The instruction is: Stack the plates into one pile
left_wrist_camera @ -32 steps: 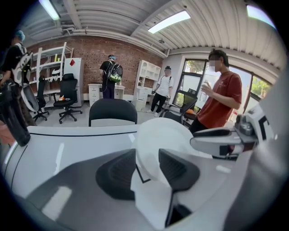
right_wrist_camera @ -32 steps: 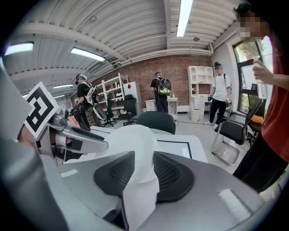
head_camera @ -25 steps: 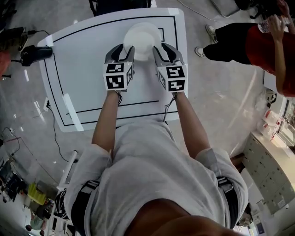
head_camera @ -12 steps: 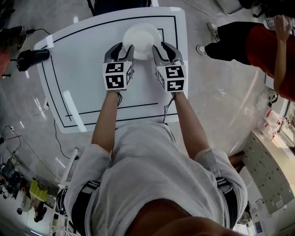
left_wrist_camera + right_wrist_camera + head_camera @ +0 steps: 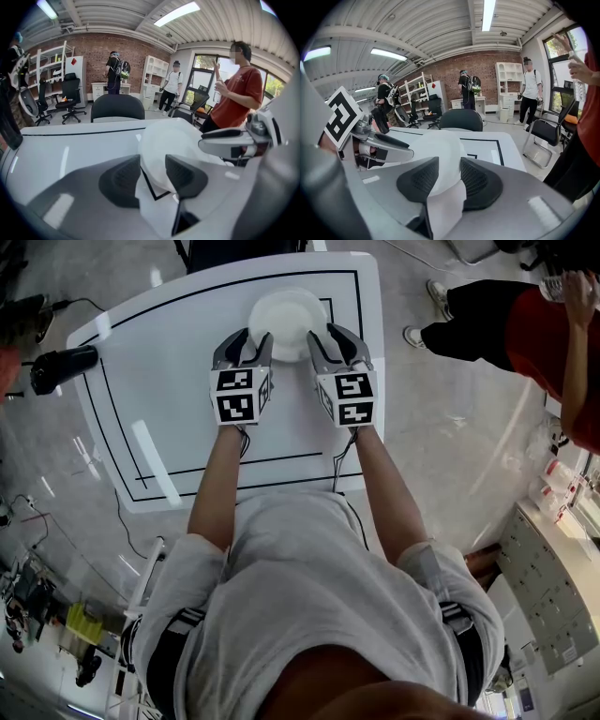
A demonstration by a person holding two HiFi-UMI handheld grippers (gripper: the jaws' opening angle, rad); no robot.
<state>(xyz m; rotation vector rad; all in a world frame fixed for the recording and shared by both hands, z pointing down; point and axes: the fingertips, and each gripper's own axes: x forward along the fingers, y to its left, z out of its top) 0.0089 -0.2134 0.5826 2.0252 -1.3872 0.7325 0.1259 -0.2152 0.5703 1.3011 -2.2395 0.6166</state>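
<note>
While between two grippers (image 5: 250, 337) (image 5: 329, 333), one plate (image 5: 289, 317)

White worktop carrying a single pile of plates

The worktop (image 5: 187, 362) is white with rounded corners, and a thin black outline (image 5: 234, 462) runs just inside its edges. The white plates (image 5: 286, 320) sit inside that outline, close to the far edge and a little toward the far right corner. How many are in the pile cannot be told. A small black corner mark (image 5: 328, 304) shows at the pile's right side, partly covered by it.
</note>
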